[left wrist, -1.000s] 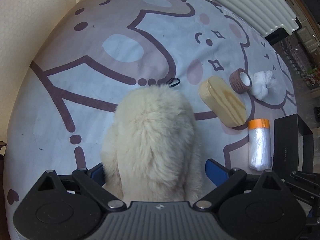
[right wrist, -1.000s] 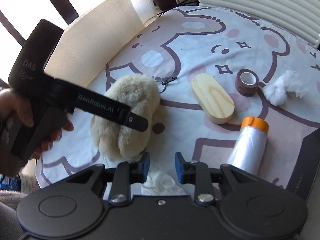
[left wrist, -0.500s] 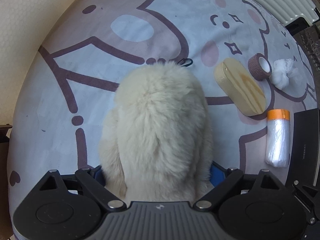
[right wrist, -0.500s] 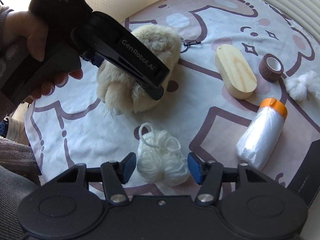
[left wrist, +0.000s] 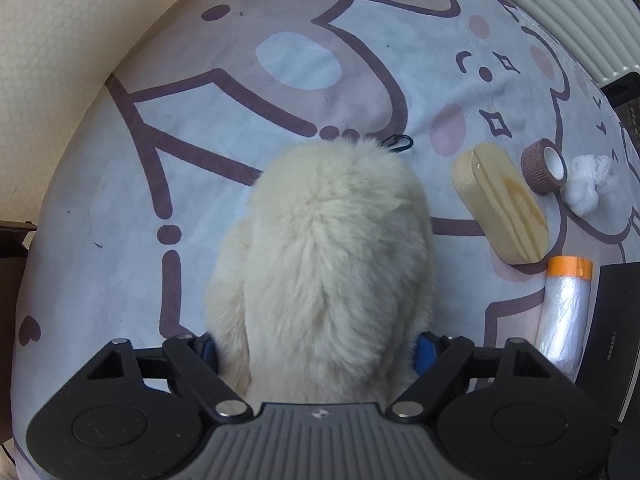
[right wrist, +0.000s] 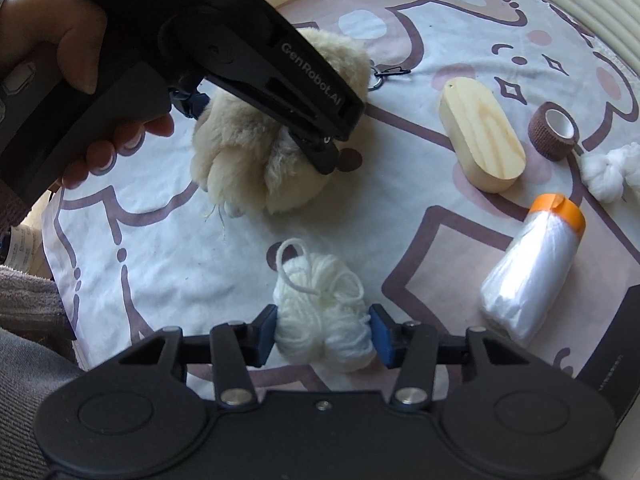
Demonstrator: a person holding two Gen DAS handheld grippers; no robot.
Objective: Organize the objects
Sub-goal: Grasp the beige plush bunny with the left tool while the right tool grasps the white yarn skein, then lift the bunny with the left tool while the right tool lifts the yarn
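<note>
A cream plush toy (left wrist: 328, 264) fills the left wrist view; my left gripper (left wrist: 316, 350) is shut on it, its blue pads pressed into the fur on both sides. In the right wrist view the toy (right wrist: 256, 148) lies on the printed cloth under the left gripper (right wrist: 256, 128). A white yarn ball (right wrist: 324, 308) lies on the cloth between the blue pads of my right gripper (right wrist: 323, 334), which touch both its sides.
On the cloth to the right lie a wooden oval block (right wrist: 480, 136), a brown tape roll (right wrist: 554, 130), a white cloth wad (right wrist: 612, 172) and an orange-capped plastic roll (right wrist: 532, 272). A black box edge (right wrist: 616, 336) sits at the far right.
My left gripper has closed tighter on the plush toy. My right gripper has pulled back, opened, then closed in around the white yarn ball.
</note>
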